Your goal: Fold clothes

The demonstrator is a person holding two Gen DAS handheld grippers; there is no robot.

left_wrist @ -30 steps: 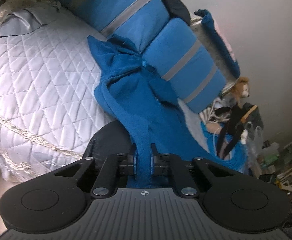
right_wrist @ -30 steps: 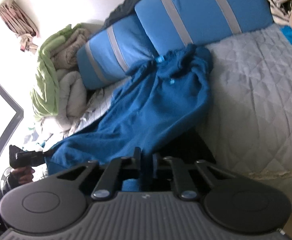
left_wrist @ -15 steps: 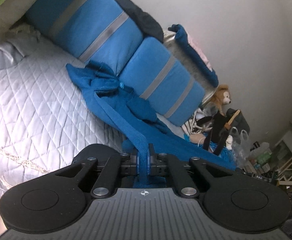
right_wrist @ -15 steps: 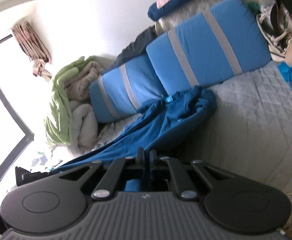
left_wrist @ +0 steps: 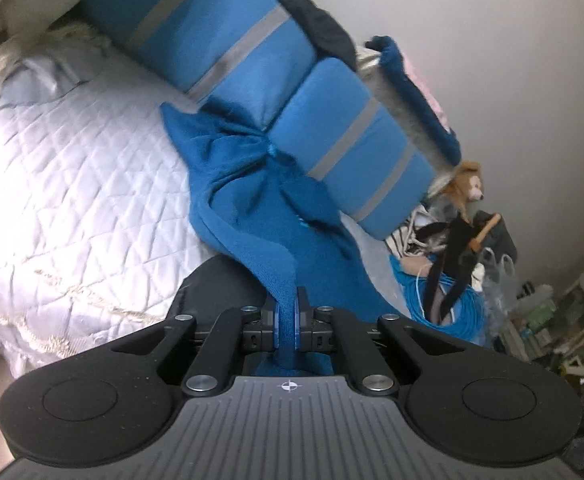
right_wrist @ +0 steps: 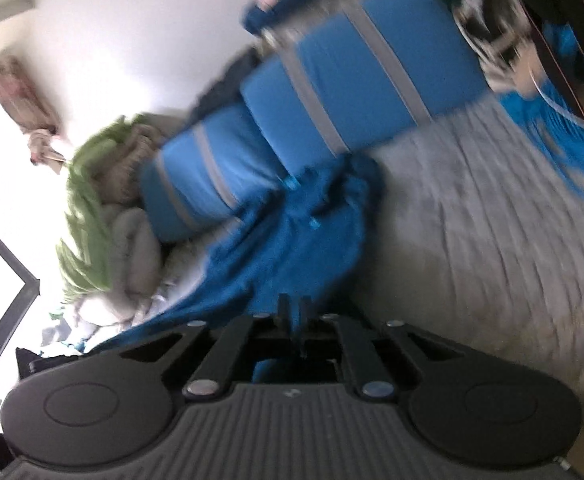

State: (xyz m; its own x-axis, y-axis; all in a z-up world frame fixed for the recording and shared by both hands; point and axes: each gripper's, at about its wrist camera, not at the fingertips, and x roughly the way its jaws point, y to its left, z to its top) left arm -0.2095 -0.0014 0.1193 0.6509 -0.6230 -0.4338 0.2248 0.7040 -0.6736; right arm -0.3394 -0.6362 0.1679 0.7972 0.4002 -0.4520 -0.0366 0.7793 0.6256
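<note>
While clamped, garment [left_wrist: 251,200] runs, seemingly, toward pillows [left_wrist: 275,80]

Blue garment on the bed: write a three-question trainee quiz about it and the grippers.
1. True or false: the left gripper is shut on the garment.
2. Where does the garment's far end lie? A) against the striped pillows B) on the floor C) over the plush toy
3. Fill in: the garment stretches across a quilted ____.

Key
1. True: a band of blue cloth runs between its closed fingers.
2. A: the bunched end sits where the two pillows meet.
3. Bedspread. The right gripper also pinches the cloth, though that view is blurred.
</note>
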